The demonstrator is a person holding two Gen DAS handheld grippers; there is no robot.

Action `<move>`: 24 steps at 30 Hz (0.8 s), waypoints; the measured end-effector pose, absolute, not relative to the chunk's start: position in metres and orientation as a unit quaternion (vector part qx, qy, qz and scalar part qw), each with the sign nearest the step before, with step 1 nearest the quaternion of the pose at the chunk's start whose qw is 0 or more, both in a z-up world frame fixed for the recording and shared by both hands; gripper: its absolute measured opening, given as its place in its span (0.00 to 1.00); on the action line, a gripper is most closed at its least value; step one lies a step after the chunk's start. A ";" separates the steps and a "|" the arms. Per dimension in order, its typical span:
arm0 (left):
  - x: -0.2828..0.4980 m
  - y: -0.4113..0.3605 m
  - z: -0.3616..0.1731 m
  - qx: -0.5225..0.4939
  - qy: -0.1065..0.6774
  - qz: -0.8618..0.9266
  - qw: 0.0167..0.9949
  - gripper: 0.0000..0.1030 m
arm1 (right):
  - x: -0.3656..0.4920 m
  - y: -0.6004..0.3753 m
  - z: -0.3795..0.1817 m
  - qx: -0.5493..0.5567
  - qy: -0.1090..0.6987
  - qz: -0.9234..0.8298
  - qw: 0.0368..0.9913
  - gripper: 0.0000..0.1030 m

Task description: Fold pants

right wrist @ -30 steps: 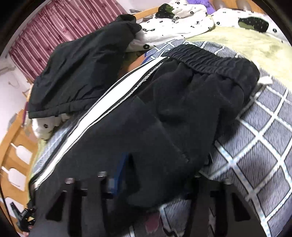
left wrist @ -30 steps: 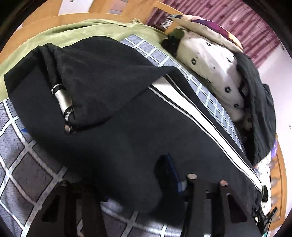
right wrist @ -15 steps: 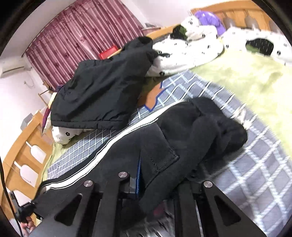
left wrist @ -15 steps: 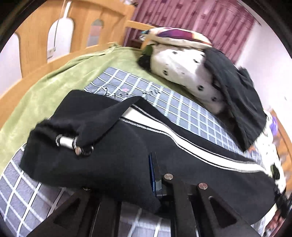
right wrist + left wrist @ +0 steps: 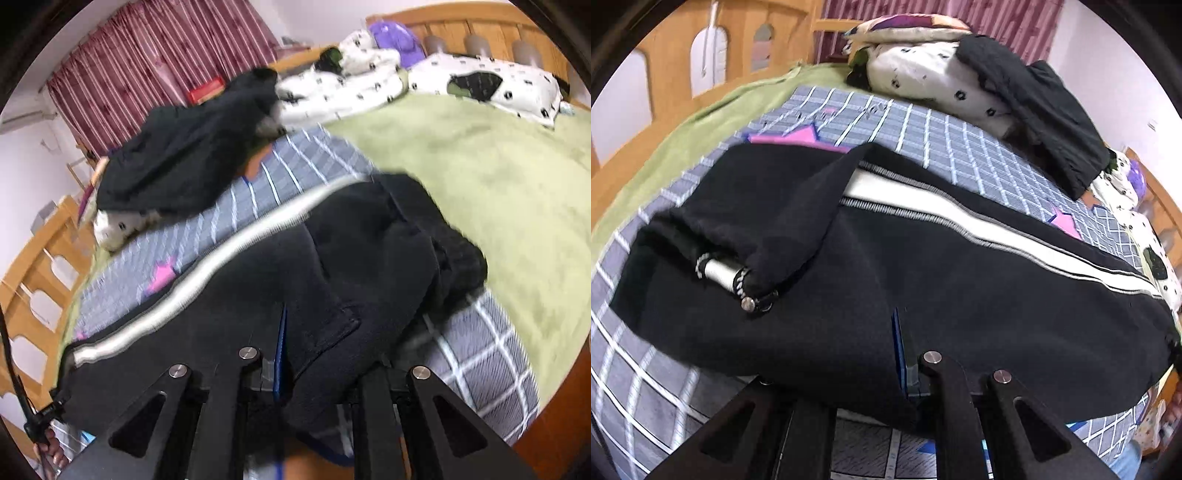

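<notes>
Black pants [image 5: 923, 277] with a white side stripe [image 5: 960, 218] lie across a grey checked blanket [image 5: 942, 140] on a bed. A silver-tipped drawstring [image 5: 724, 273] pokes out of the folded-over waist at the left. My left gripper [image 5: 886, 369] is shut on the near edge of the pants, its blue pad showing against the cloth. In the right wrist view the same pants [image 5: 351, 266] bunch up toward the waistband at the right. There my right gripper [image 5: 295, 369] is shut on the near hem, with black fabric draped over its fingers.
A black jacket [image 5: 1045, 110] lies on white spotted bedding [image 5: 923, 74] at the far side. A green blanket [image 5: 480, 184] covers the rest of the bed. A wooden bed rail [image 5: 33, 258] and a dark red curtain [image 5: 147, 59] surround it.
Both grippers went from open around the pants' near edge to shut on it. They pulled back and up, dragging the pants over the blanket and baring its pink stars.
</notes>
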State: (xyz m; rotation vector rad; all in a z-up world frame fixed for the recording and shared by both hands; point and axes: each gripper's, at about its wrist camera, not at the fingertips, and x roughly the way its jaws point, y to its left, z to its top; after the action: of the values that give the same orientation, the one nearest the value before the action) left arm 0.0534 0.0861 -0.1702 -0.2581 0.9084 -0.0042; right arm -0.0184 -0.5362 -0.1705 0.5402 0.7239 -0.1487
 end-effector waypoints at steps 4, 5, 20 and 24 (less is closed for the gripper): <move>0.048 0.090 -0.174 -0.146 0.445 0.000 0.884 0.24 | -0.038 -0.529 -0.176 0.236 0.349 -0.094 0.902 0.35; 0.046 0.091 -0.174 -0.144 0.448 0.004 0.883 0.36 | -0.044 -0.529 -0.173 0.234 0.340 -0.096 0.906 0.41; 0.006 0.085 -0.167 -0.131 0.426 0.015 0.895 0.61 | -0.008 -0.613 -0.227 0.495 0.302 -0.079 0.811 0.81; 0.006 0.081 -0.156 -0.122 0.414 0.016 0.902 0.61 | 0.013 -0.618 -0.200 0.437 0.300 -0.128 0.838 0.25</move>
State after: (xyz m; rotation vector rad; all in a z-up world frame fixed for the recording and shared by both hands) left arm 0.0064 0.0805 -0.1560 -0.2528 0.8569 0.0326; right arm 0.0127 -0.6178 -0.2001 0.9234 0.6352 -0.2716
